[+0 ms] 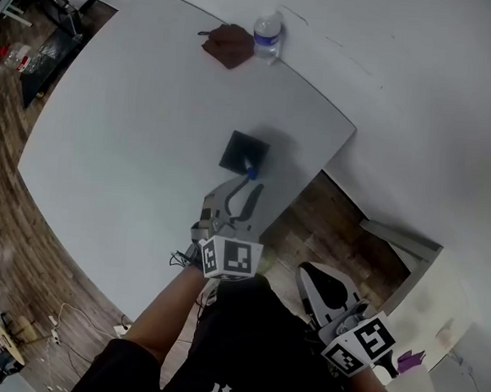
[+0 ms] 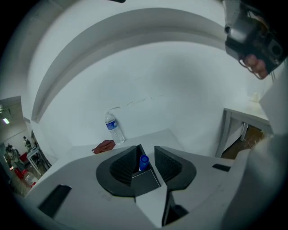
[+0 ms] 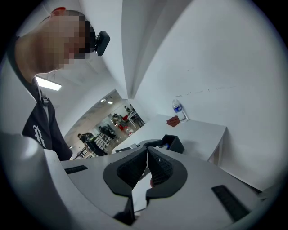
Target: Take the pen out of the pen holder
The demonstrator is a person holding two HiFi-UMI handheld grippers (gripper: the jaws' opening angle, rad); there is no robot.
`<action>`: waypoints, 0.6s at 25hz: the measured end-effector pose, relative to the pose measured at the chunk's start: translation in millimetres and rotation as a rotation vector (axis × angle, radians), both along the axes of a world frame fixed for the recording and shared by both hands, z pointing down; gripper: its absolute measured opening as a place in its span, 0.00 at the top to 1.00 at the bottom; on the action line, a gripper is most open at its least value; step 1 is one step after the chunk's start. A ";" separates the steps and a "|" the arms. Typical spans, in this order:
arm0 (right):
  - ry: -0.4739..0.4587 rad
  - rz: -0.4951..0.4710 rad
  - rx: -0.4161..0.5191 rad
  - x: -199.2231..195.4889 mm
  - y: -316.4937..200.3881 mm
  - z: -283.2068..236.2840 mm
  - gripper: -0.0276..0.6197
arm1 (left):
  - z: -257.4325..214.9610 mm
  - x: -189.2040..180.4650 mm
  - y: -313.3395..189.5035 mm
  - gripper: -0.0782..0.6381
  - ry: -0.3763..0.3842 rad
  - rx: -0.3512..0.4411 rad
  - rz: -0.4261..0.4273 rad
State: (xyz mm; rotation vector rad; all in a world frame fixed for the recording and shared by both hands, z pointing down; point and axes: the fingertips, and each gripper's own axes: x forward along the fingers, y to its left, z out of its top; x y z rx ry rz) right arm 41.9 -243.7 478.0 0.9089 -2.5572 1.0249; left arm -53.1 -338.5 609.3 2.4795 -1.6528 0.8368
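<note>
Left gripper [image 2: 147, 152], jaws apart, aims at upright blue-capped pen [image 2: 143, 161] just ahead in black square holder [image 1: 244, 153]; right gripper [image 3: 147, 150], jaws together, farther back.

Holder [image 1: 244, 152]: black, square, open-topped box. Upright on white counter [image 1: 133, 123], close to edge nearest person, about midway along it, well away from corners.

Pen [image 1: 250, 173]: in holder, only blue rounded top shows, poking just above rim. Rest of pen hidden inside holder. Lean cannot be told.
</note>
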 end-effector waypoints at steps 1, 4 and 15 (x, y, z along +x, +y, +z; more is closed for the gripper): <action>0.002 0.005 -0.005 1.7 -2.2 1.8 0.93 | 5.1 -0.5 -2.6 0.74 -0.016 0.002 -0.003; 0.009 0.023 -0.021 8.2 -6.1 6.8 0.93 | 19.2 -1.5 -7.3 0.73 -0.056 -0.002 -0.009; 0.023 0.045 -0.057 16.1 -8.4 17.1 0.93 | 33.4 -0.5 -16.7 0.73 -0.061 -0.009 -0.023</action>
